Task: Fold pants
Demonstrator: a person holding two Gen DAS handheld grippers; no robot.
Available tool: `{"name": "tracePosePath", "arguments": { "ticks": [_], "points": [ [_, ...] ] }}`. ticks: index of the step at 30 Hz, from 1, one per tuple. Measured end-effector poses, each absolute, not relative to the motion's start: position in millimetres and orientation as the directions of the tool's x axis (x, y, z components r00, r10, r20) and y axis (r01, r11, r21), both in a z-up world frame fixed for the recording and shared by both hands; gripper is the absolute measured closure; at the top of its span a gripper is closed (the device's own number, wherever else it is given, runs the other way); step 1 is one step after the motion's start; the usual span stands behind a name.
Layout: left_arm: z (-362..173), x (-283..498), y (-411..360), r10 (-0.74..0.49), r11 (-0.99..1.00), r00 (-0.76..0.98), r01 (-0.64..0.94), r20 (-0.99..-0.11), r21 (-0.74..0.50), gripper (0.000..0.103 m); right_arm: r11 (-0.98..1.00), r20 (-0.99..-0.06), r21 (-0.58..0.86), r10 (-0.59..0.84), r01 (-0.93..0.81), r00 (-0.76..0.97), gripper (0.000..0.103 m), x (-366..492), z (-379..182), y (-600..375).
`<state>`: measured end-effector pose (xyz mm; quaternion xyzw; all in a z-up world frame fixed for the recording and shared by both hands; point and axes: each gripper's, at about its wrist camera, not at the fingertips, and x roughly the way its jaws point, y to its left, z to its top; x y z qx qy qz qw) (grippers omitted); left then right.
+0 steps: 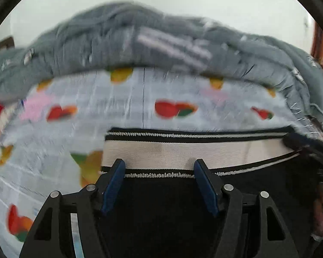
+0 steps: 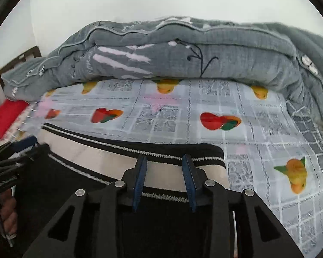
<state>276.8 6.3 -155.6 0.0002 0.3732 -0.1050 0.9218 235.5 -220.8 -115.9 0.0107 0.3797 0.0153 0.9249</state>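
Observation:
Black pants [image 1: 161, 204] with a wide white waistband [image 1: 183, 152] edged in black-and-white trim lie on the bed. My left gripper [image 1: 159, 165] is open, its blue-padded fingers straddling the waistband near its left end. In the right wrist view the pants [image 2: 161, 225] and waistband [image 2: 109, 157] show again. My right gripper [image 2: 164, 161] is open over the waistband's right end, fingers either side of the band. The left gripper [image 2: 21, 145] appears at the far left of that view, over the other end of the waistband.
The bed sheet [image 2: 258, 150] is pale grey checked with fruit prints. A bunched grey quilt [image 2: 183, 58] lies along the far side against a white wall. A red cushion [image 2: 8, 116] and wooden headboard [image 2: 15, 62] are at left.

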Motion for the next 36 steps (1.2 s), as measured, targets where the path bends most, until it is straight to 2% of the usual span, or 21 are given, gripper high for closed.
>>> {"name": "tracePosePath", "arguments": {
  "ticks": [3, 9, 11, 16, 36],
  "points": [
    [-156, 275, 5, -0.183, 0.98, 0.713, 0.186, -0.677, -0.069, 0.037, 0.998, -0.7, -0.05, -0.018, -0.023, 0.714, 0.067, 238, -121, -212],
    [-159, 283, 6, -0.18, 0.982, 0.713, 0.175, -0.678, -0.077, 0.035, 0.999, -0.695, 0.034, 0.051, -0.038, 0.718, 0.067, 246, -121, -225],
    [-158, 287, 3, -0.162, 0.984, 0.716, 0.172, -0.679, -0.053, 0.034, 0.999, -0.697, 0.019, 0.041, -0.038, 0.716, 0.066, 249, -121, -222],
    [-157, 302, -3, -0.131, 0.985, 0.722, 0.171, -0.68, -0.008, 0.033, 0.998, -0.707, -0.02, 0.028, -0.059, 0.707, 0.058, 264, -123, -214],
    [-159, 324, 3, -0.143, 0.988, 0.728, 0.144, -0.67, -0.054, 0.032, 0.997, -0.689, -0.055, 0.006, -0.061, 0.725, 0.057, 290, -127, -208]
  ]
}}
